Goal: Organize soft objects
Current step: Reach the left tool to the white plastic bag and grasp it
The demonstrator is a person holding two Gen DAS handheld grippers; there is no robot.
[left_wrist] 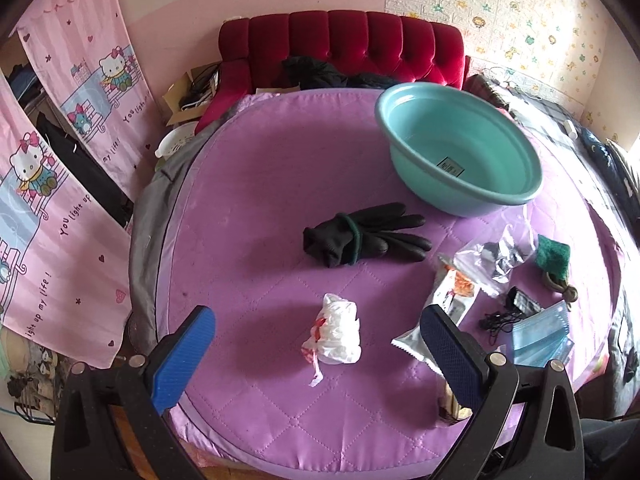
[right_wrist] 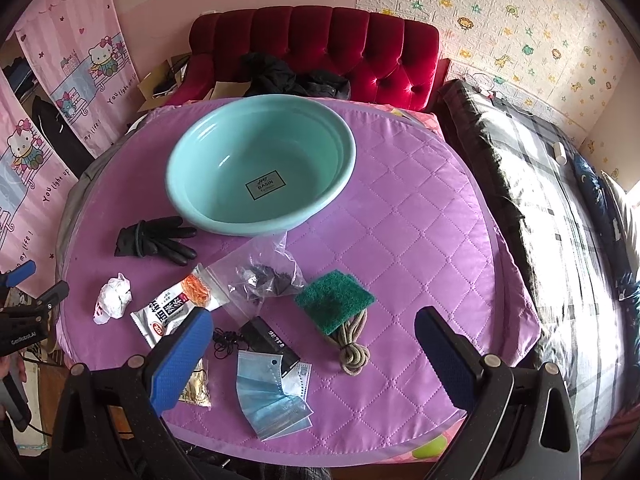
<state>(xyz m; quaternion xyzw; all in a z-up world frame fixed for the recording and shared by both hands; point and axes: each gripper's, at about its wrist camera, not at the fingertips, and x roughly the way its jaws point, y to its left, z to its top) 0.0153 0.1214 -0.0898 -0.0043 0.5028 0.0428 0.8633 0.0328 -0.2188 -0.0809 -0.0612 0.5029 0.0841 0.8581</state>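
A teal basin (right_wrist: 260, 168) (left_wrist: 460, 148) stands empty on the purple quilted mat (right_wrist: 420, 240). Black gloves (left_wrist: 364, 236) (right_wrist: 154, 242) lie left of it. A crumpled white plastic bag (left_wrist: 336, 334) (right_wrist: 114, 296) rests between the open fingers of my left gripper (left_wrist: 316, 356), slightly ahead of them. My right gripper (right_wrist: 314, 354) is open over blue face masks (right_wrist: 272, 396), with a green scouring pad (right_wrist: 334, 294) and a coiled cord (right_wrist: 354, 350) just beyond. Snack packets (right_wrist: 176, 308), a clear bag (right_wrist: 260, 276) and a small black box (right_wrist: 268, 342) lie nearby.
A red tufted headboard (right_wrist: 320, 48) with dark clothes on it stands behind the mat. A plaid blanket (right_wrist: 560, 220) runs along the right side. Pink cartoon curtains (left_wrist: 60, 200) hang at the left. The other gripper (right_wrist: 24, 304) shows at the left edge of the right wrist view.
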